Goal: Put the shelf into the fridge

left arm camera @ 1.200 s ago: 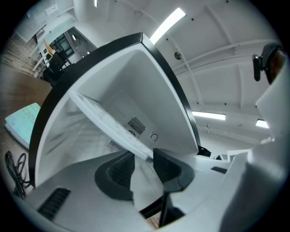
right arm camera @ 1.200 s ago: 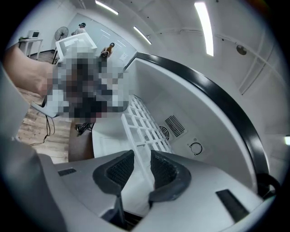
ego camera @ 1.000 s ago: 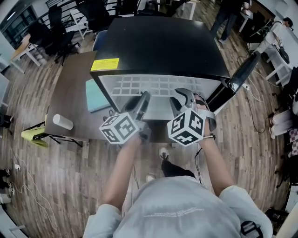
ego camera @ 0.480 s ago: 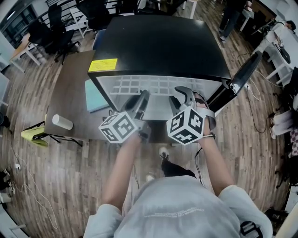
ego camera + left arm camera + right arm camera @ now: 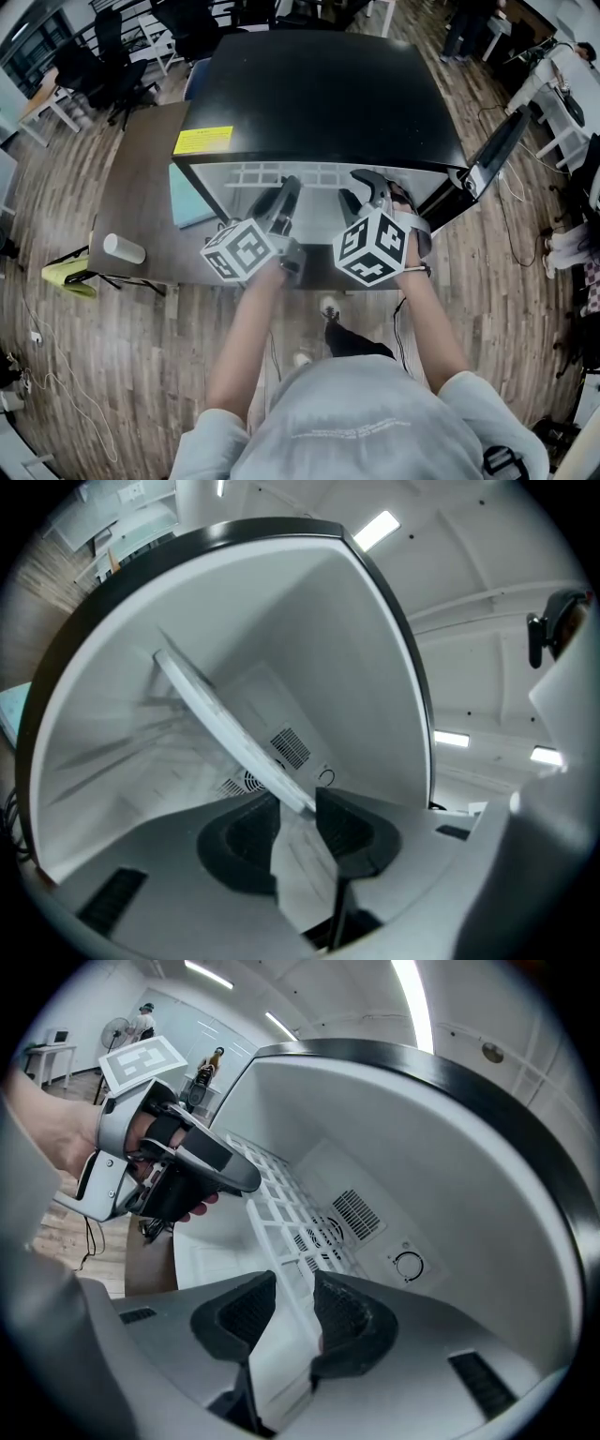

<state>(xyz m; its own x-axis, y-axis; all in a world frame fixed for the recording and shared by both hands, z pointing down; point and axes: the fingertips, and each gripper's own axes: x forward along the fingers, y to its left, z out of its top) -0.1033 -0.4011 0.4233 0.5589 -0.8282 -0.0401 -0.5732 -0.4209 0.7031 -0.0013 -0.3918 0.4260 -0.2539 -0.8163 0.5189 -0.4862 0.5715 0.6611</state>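
Observation:
The black fridge (image 5: 319, 89) stands with its door (image 5: 492, 150) swung open to the right, white inside. The white grid shelf (image 5: 281, 175) lies level in the opening, mostly under the fridge's top, and only a strip of grid shows. My left gripper (image 5: 284, 195) is shut on the shelf's near edge, left of centre. In the left gripper view the shelf (image 5: 234, 738) runs edge-on from between the jaws of that gripper (image 5: 298, 827). My right gripper (image 5: 368, 187) holds the near edge right of centre. Its jaws are opening slightly, with the shelf (image 5: 281, 1204) still between the pads of this gripper (image 5: 292, 1321).
The fridge's back wall has a vent (image 5: 291, 747) and a dial (image 5: 409, 1265). A brown table (image 5: 141, 187) to the left carries a white cup (image 5: 125, 247) and a teal sheet (image 5: 192, 202). Office chairs and people are at the room's far side.
Both grippers have pushed forward, and the shelf has slid deeper into the fridge. Far less of the grid shows in front of the fridge's top edge.

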